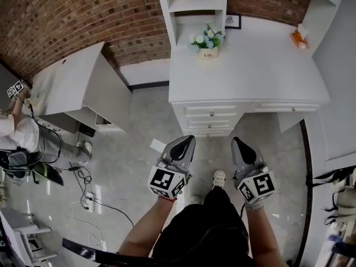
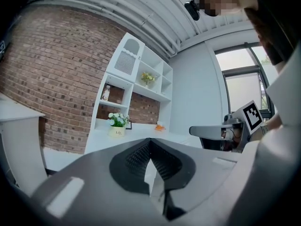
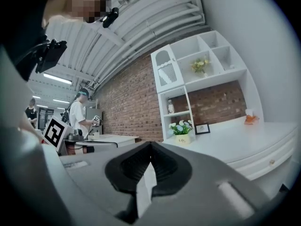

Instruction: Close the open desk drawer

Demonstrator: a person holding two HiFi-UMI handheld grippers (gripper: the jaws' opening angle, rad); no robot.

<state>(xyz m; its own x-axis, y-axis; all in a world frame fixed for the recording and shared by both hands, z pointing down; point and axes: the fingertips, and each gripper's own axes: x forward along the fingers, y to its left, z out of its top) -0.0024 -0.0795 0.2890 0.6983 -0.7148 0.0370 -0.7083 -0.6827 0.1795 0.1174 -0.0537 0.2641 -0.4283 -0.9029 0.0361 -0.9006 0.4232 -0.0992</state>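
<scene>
Nearest to me are the dark trousers (image 1: pixel 214 227) and one shoe (image 1: pixel 218 178) of the person carrying the rig, with both forearms reaching forward. The left gripper (image 1: pixel 188 142) is clenched: in its own view the jaws meet at the tip with nothing between them. The right gripper (image 1: pixel 237 143) is the same, jaws pressed together and empty. Both are held in the air above the floor (image 1: pixel 139 166), side by side and apart from each other.

Ahead of them is the white desk (image 1: pixel 250 77), and its stack of drawers (image 1: pixel 211 118) faces me, well apart from both grippers. From this steep angle I cannot tell which drawer stands out. Only bare floor lies between the grippers and the drawers.

On the desk a flower pot (image 1: pixel 208 43) sits near the shelf unit (image 1: pixel 192 4), with a small frame (image 1: pixel 233 21) beside it and an orange thing (image 1: pixel 298 38) at the far right corner. A brick wall (image 1: pixel 83 15) runs behind.

To the left are a second table (image 1: pixel 72 82), cables (image 1: pixel 83 188) on the floor, a scrap of paper (image 1: pixel 157 145) and another person (image 1: pixel 14 132).
</scene>
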